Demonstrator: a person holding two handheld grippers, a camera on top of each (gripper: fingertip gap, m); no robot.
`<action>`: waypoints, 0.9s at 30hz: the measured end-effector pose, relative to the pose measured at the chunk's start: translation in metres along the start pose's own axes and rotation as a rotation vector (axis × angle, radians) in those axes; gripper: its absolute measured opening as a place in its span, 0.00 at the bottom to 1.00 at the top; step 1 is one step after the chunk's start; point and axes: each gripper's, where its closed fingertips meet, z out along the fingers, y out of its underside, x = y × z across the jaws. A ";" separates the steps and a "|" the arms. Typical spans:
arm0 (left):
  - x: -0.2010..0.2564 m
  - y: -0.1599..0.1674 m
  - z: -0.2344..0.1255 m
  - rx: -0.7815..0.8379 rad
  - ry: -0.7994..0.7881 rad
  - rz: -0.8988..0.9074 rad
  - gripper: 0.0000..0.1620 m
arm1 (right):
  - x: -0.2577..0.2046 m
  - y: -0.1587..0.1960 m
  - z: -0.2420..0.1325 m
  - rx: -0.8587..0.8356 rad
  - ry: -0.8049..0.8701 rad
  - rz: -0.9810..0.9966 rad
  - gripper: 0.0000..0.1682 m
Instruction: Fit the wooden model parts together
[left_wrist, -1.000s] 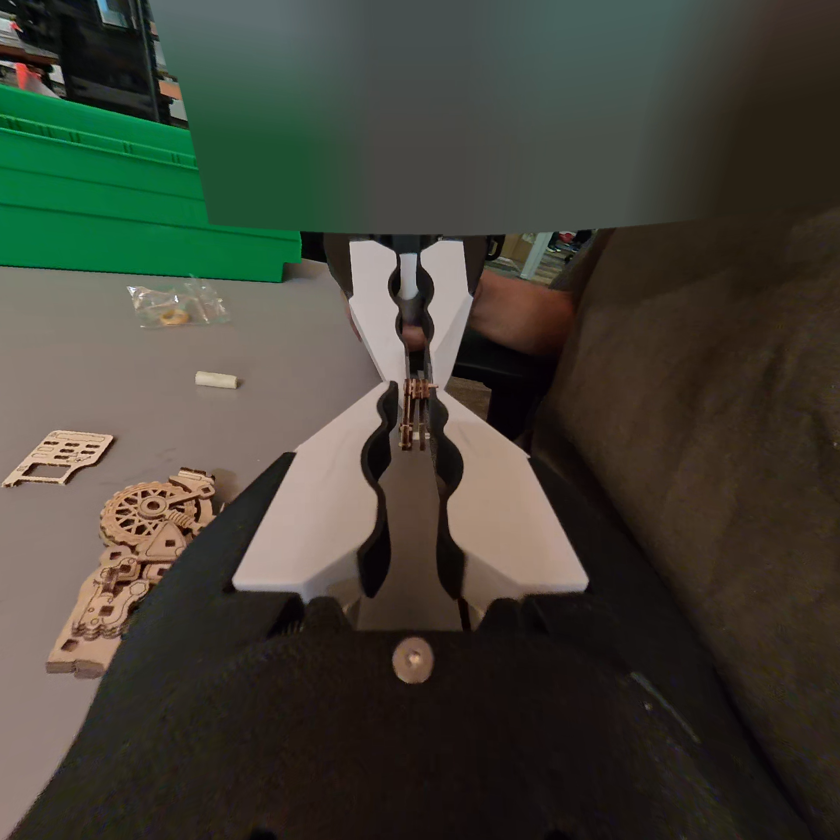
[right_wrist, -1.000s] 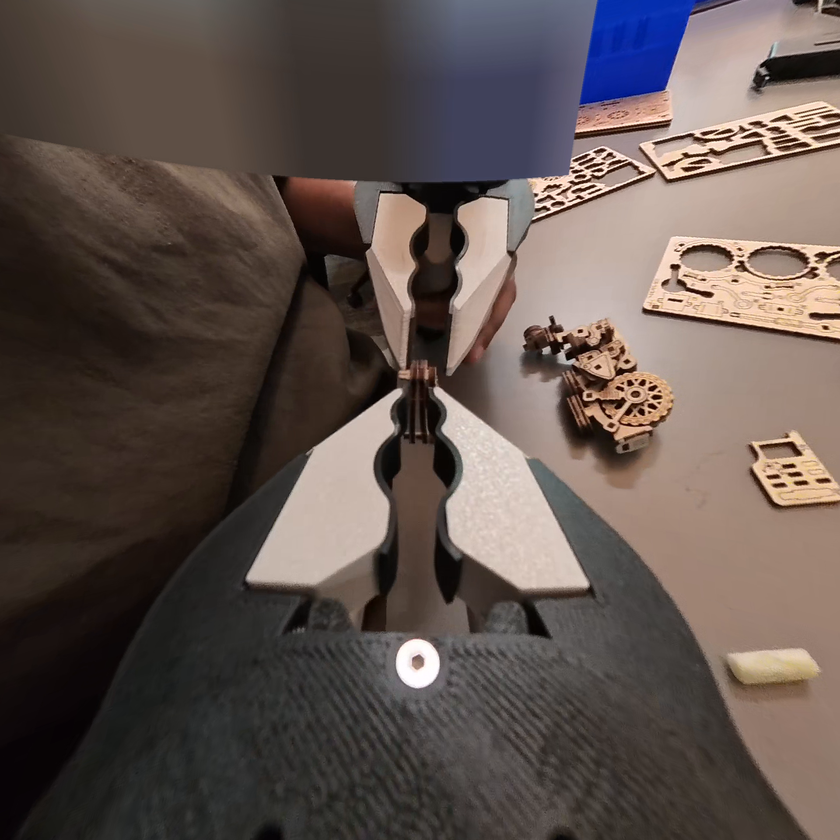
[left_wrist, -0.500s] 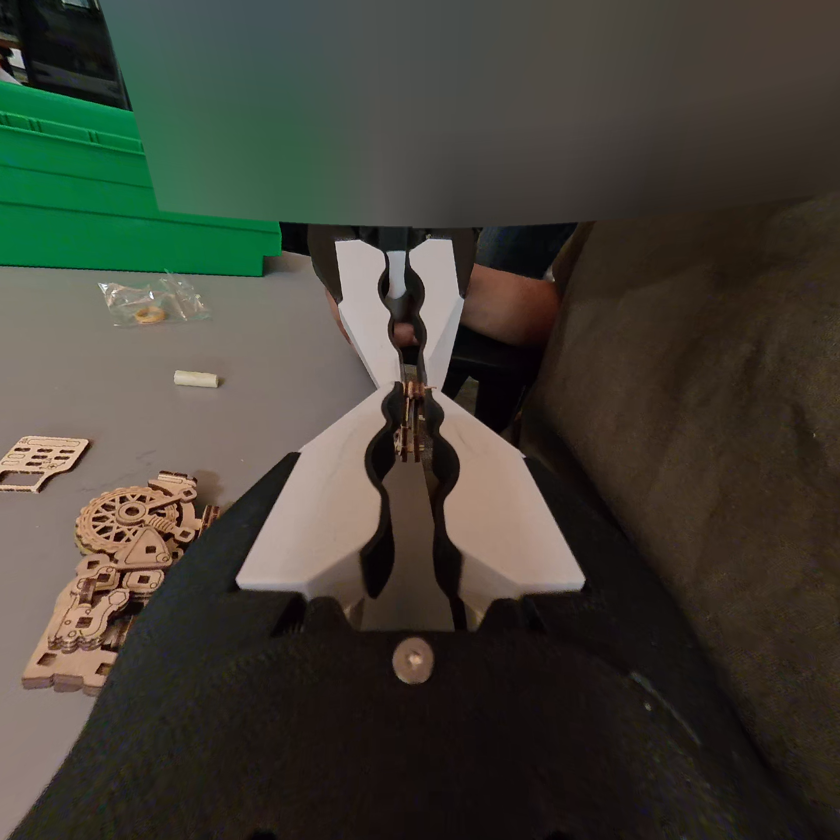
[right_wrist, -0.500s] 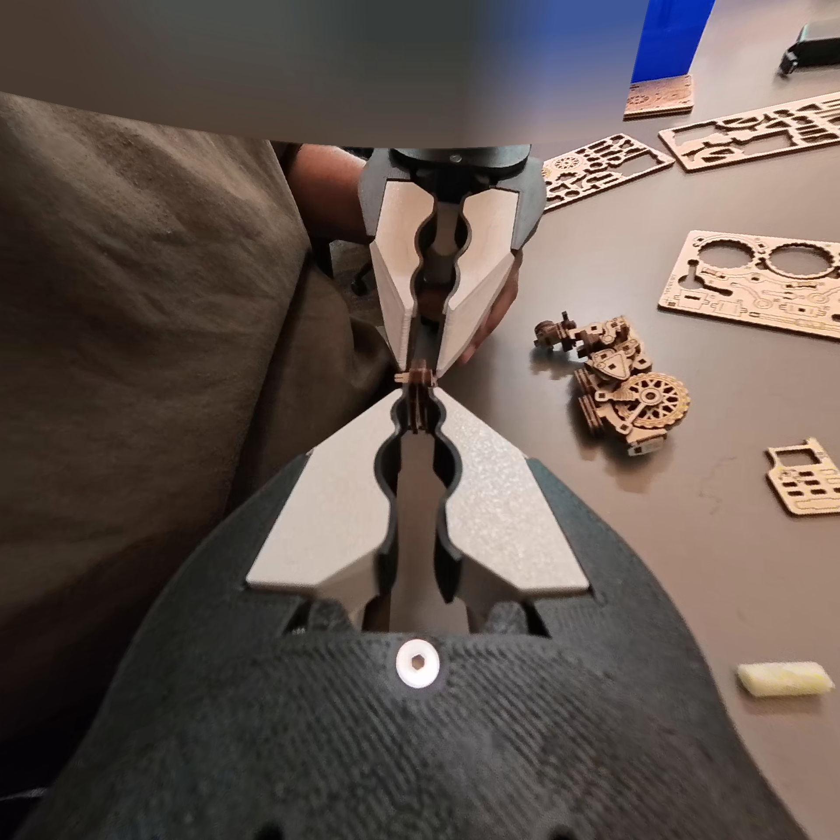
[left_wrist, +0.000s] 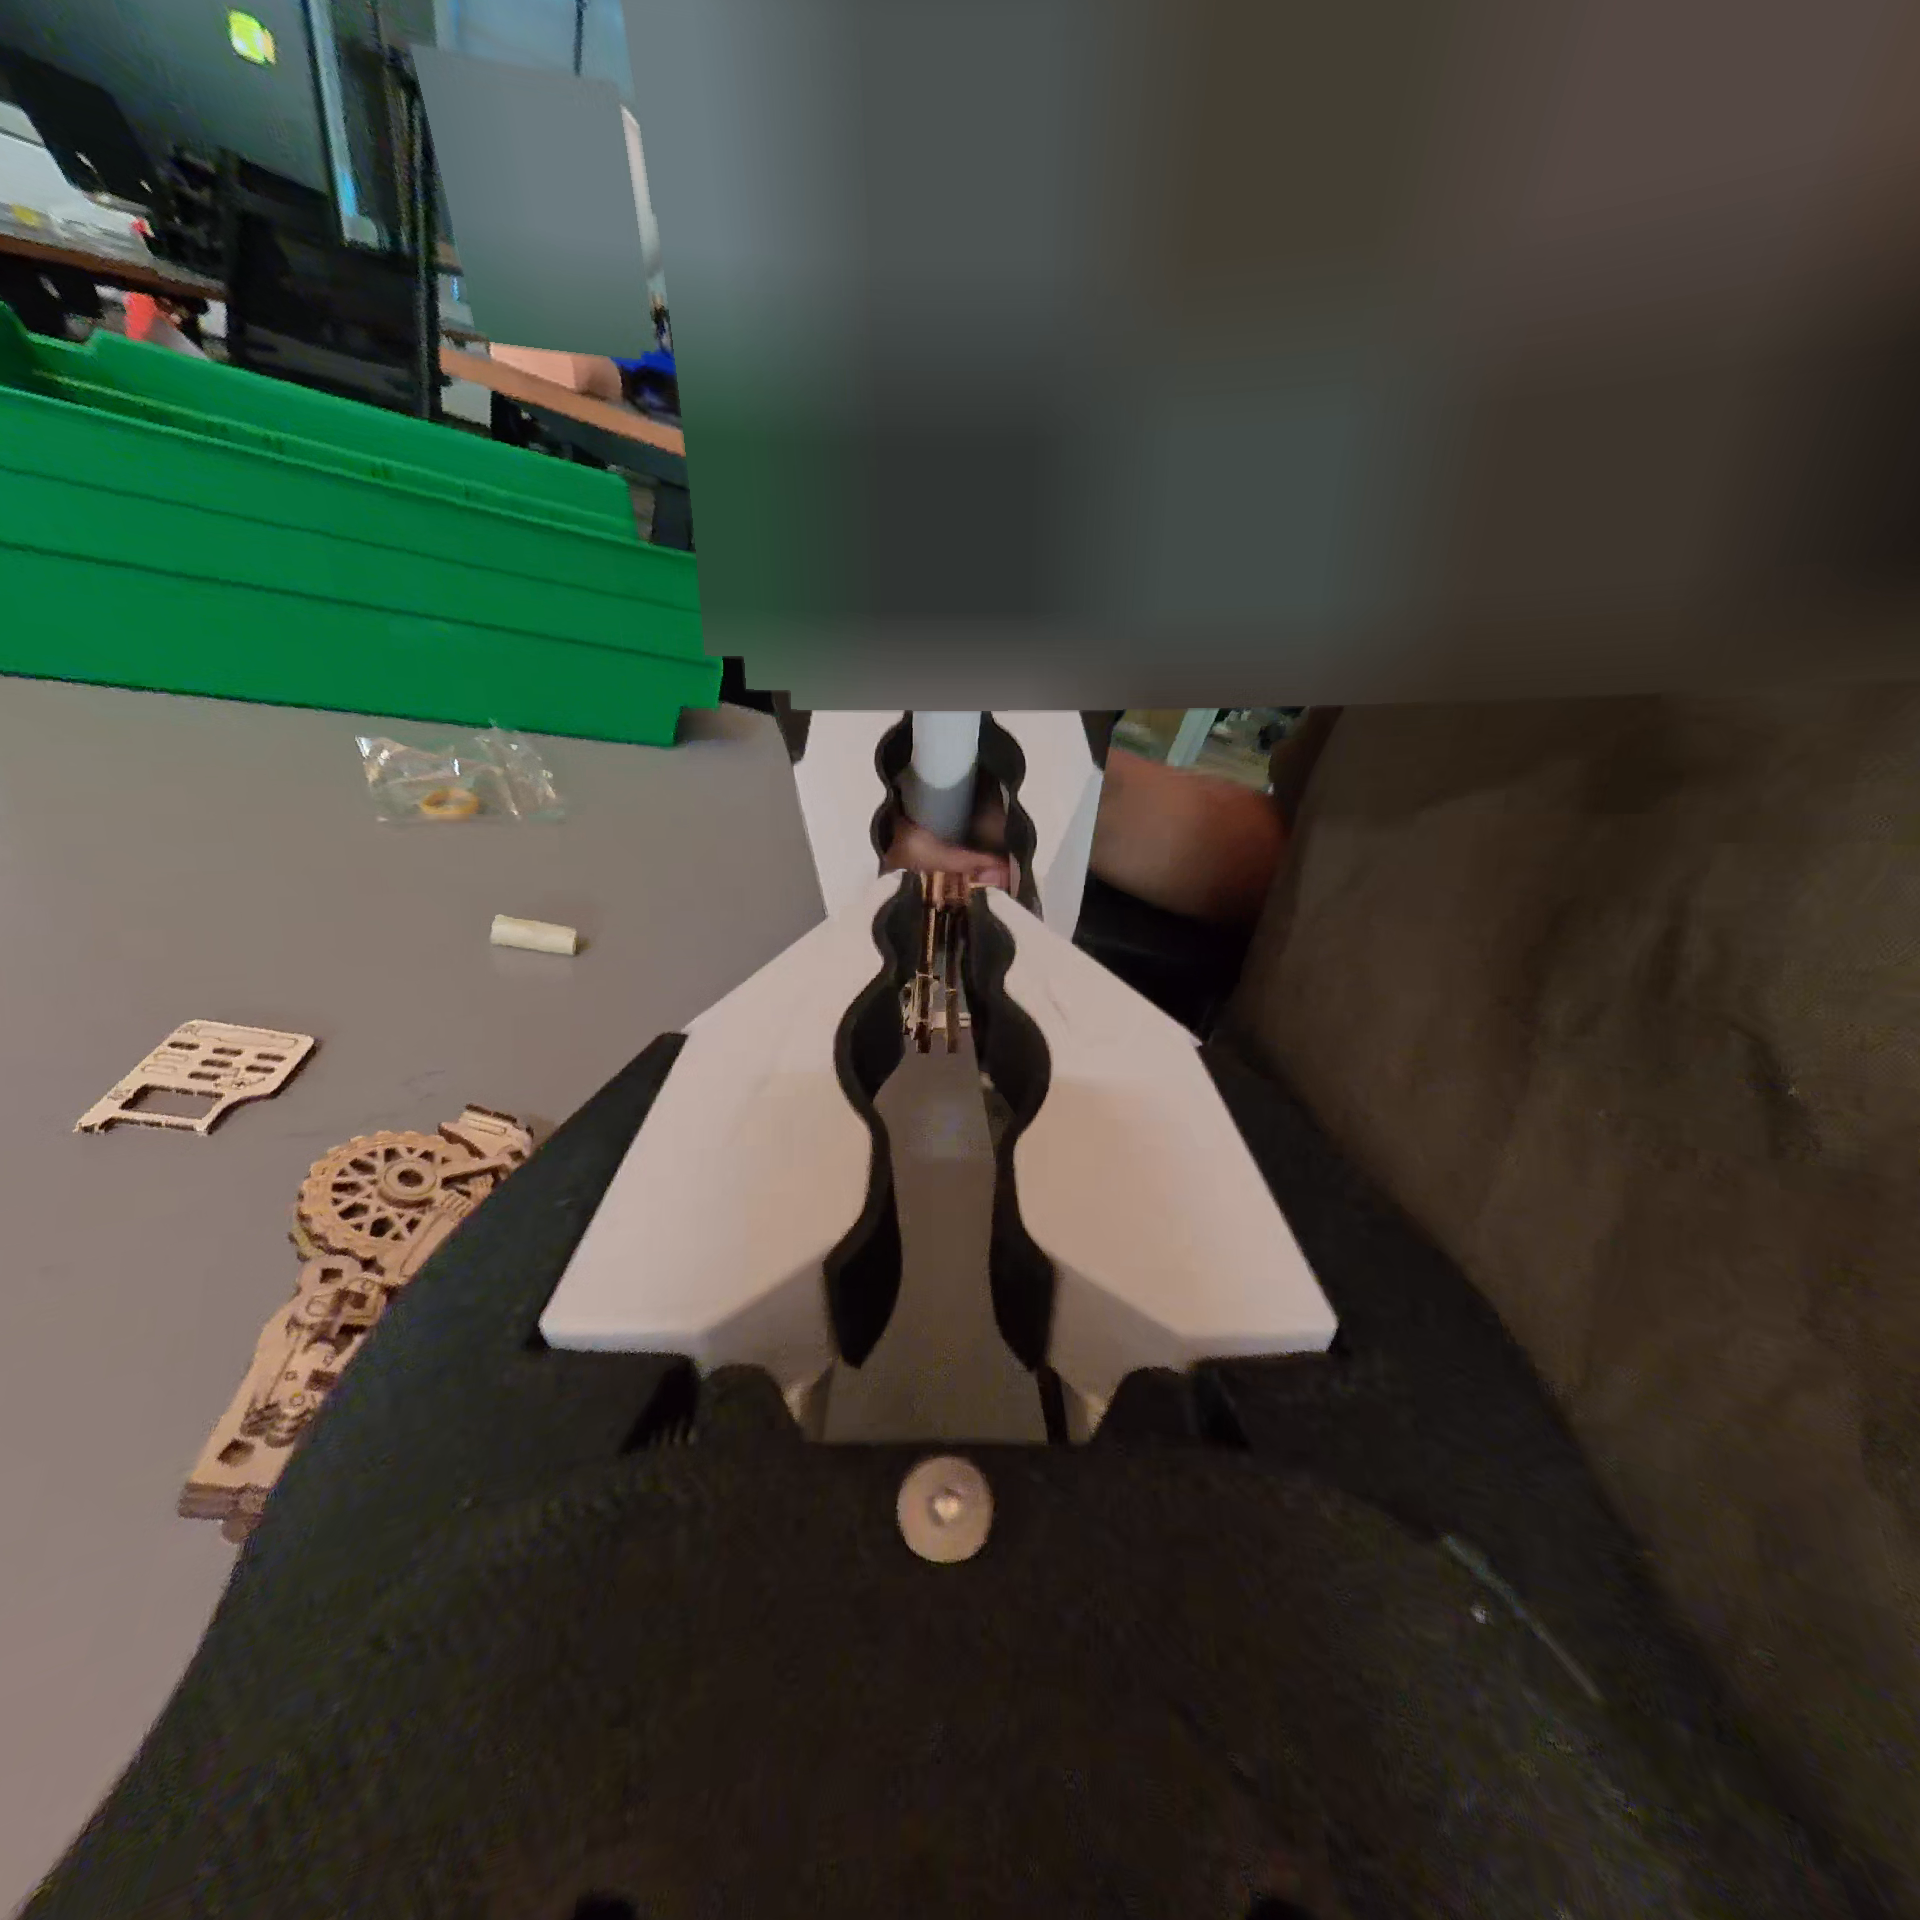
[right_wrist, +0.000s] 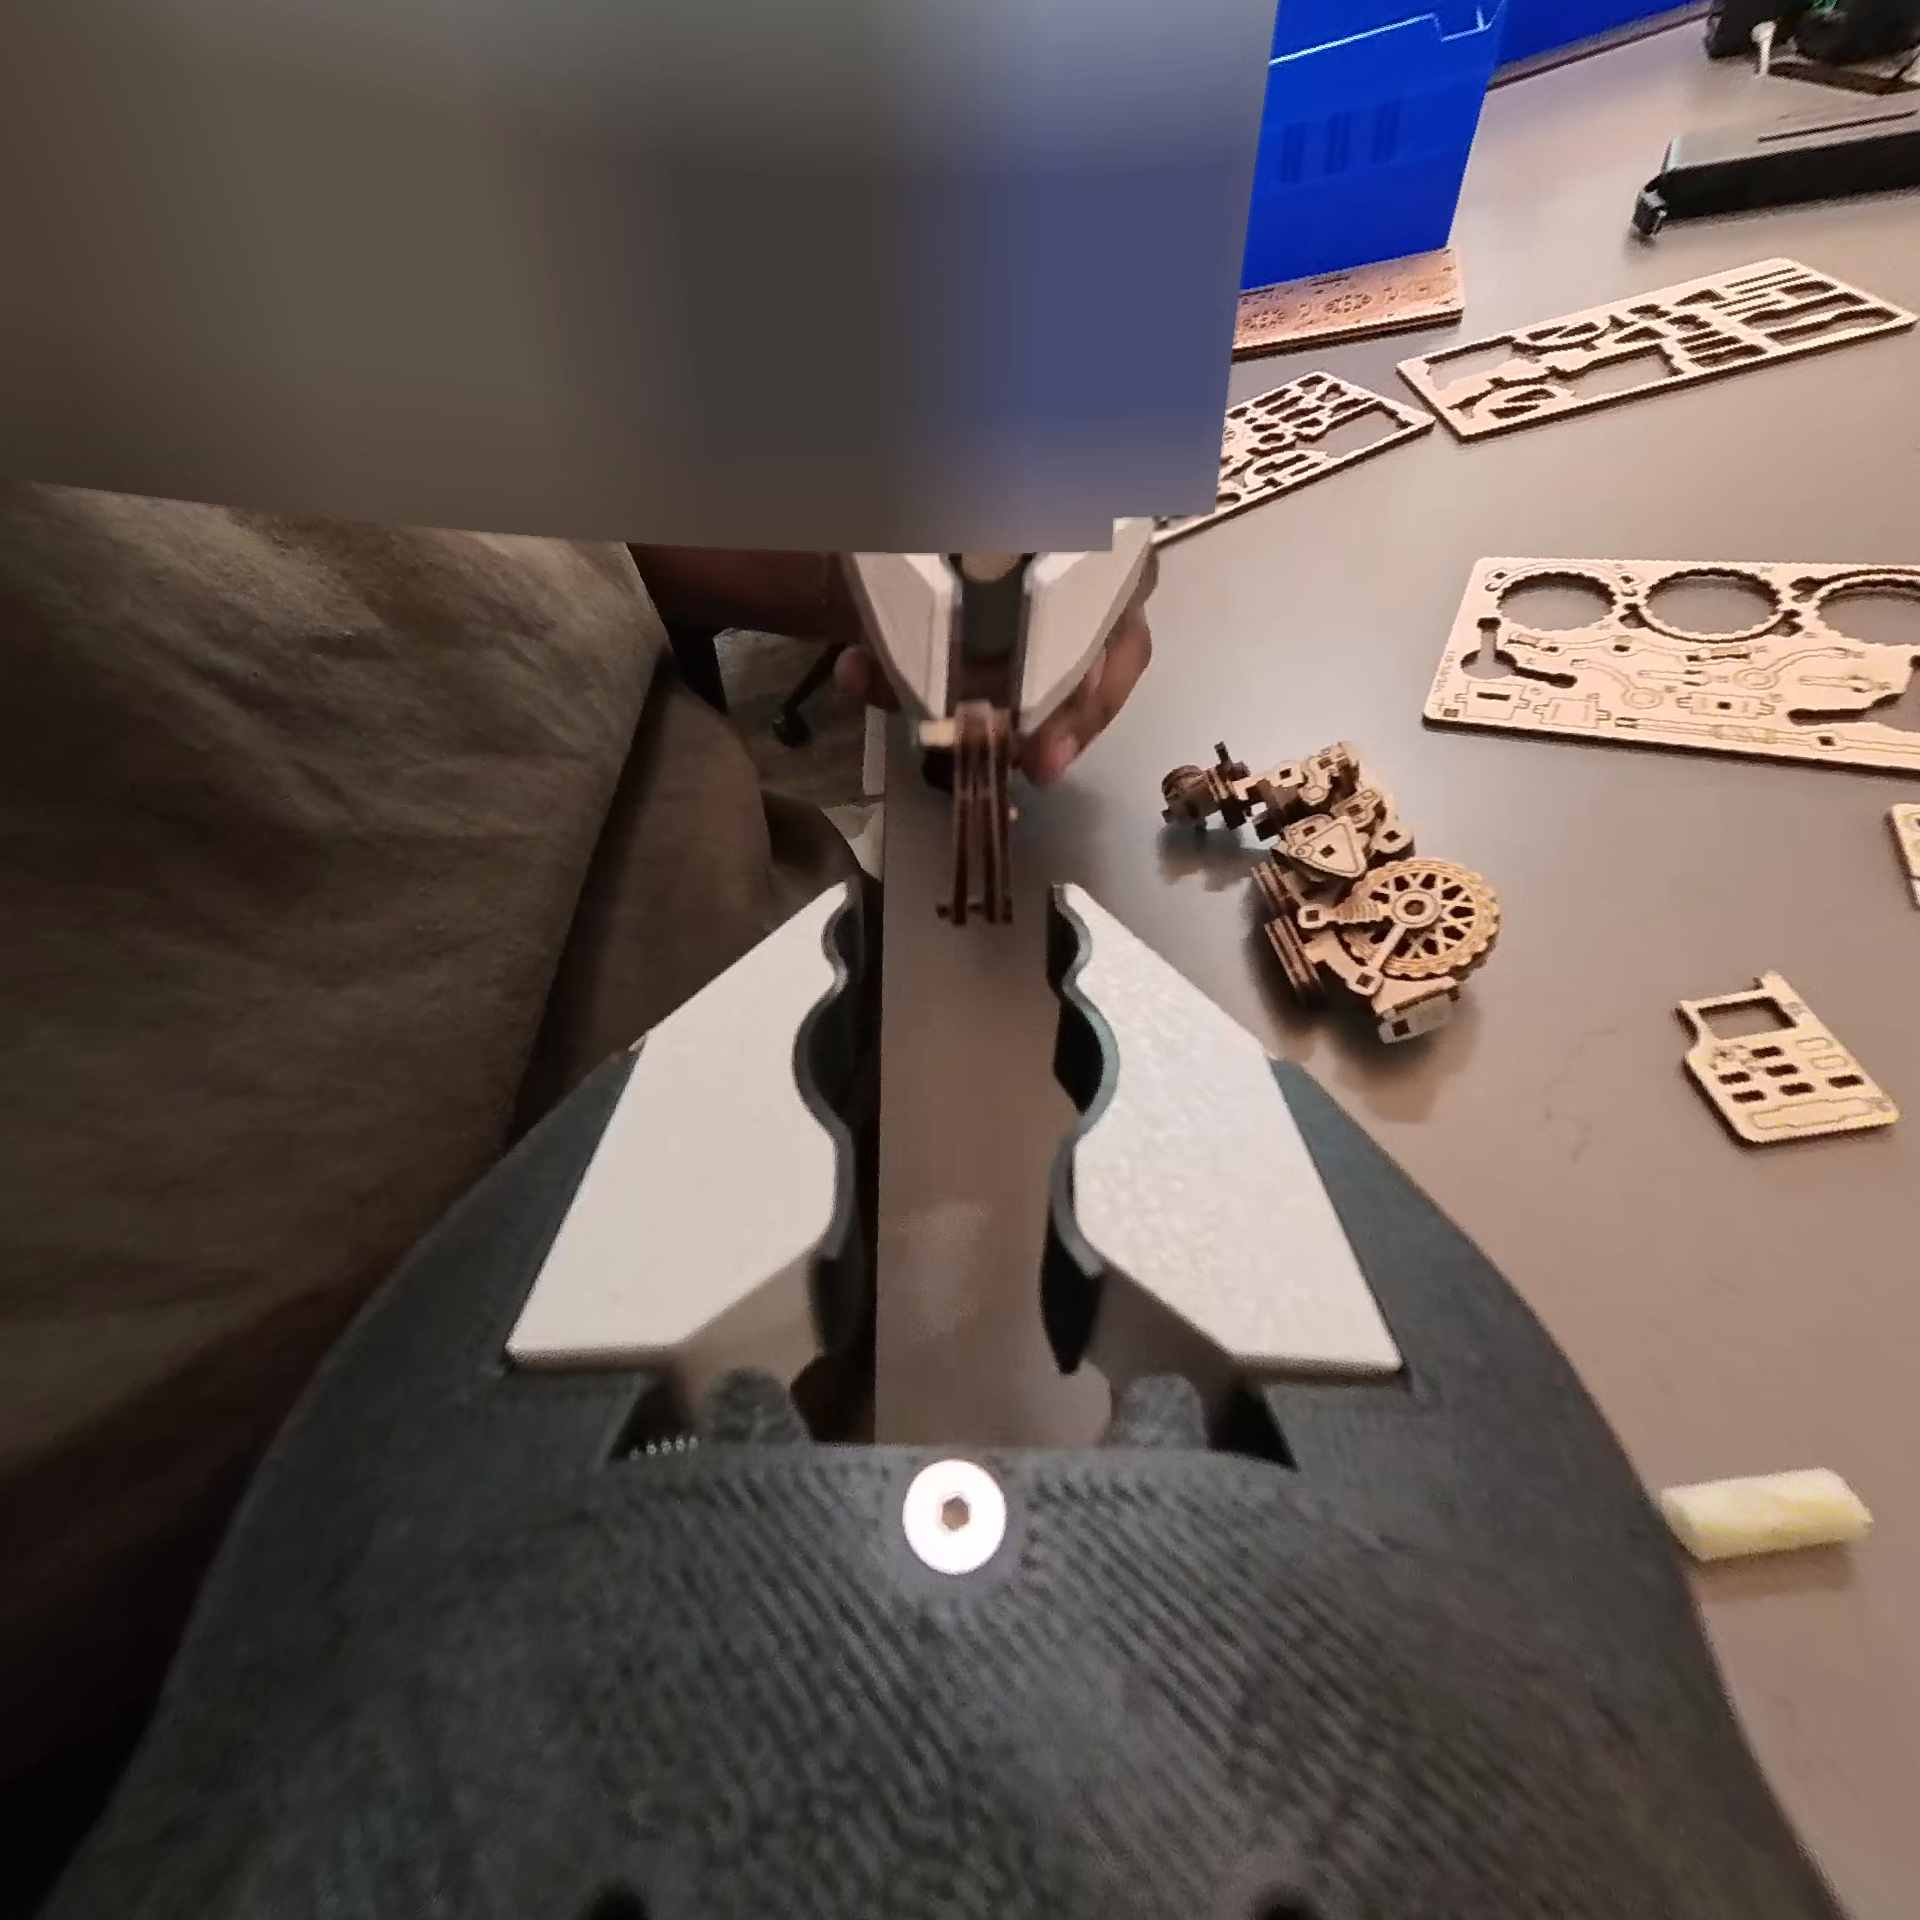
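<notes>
My left gripper (left_wrist: 948, 889) is shut on a small layered wooden part (left_wrist: 935, 987) and holds it above the grey table's near edge (left_wrist: 260, 883). In the right wrist view this part (right_wrist: 975, 831) sticks out of the left gripper (right_wrist: 971, 717) toward me. My right gripper (right_wrist: 956, 906) is open. Its fingers (right_wrist: 727, 1122) stand on either side of the part's tip without touching it. In the left wrist view the right gripper (left_wrist: 940, 831) faces mine, close behind the part. A half-built wooden model with a gear wheel (right_wrist: 1351, 914) lies on the table, also in the left wrist view (left_wrist: 395, 1205).
The person's brown shirt (right_wrist: 260, 935) fills the side by the table edge. On the table lie a small punched wooden fret (right_wrist: 1782, 1065), parts sheets (right_wrist: 1683, 665), a cream stick (right_wrist: 1761, 1522) and a plastic bag (left_wrist: 457, 779). A green crate (left_wrist: 312, 582) and a blue box (right_wrist: 1361, 135) stand behind.
My right gripper has opened and let go of the wooden part, and has drawn back a little. My left gripper still holds the part.
</notes>
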 end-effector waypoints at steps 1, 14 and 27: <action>0.000 -0.005 -0.002 0.031 0.007 -0.017 0.03 | 0.001 0.000 0.000 0.001 0.008 0.003 0.20; 0.000 -0.027 -0.009 0.189 0.072 -0.152 0.03 | -0.002 -0.030 -0.005 0.187 -0.012 0.038 0.14; 0.004 -0.026 -0.006 0.197 0.103 -0.209 0.03 | -0.003 -0.024 0.000 0.166 -0.049 0.092 0.06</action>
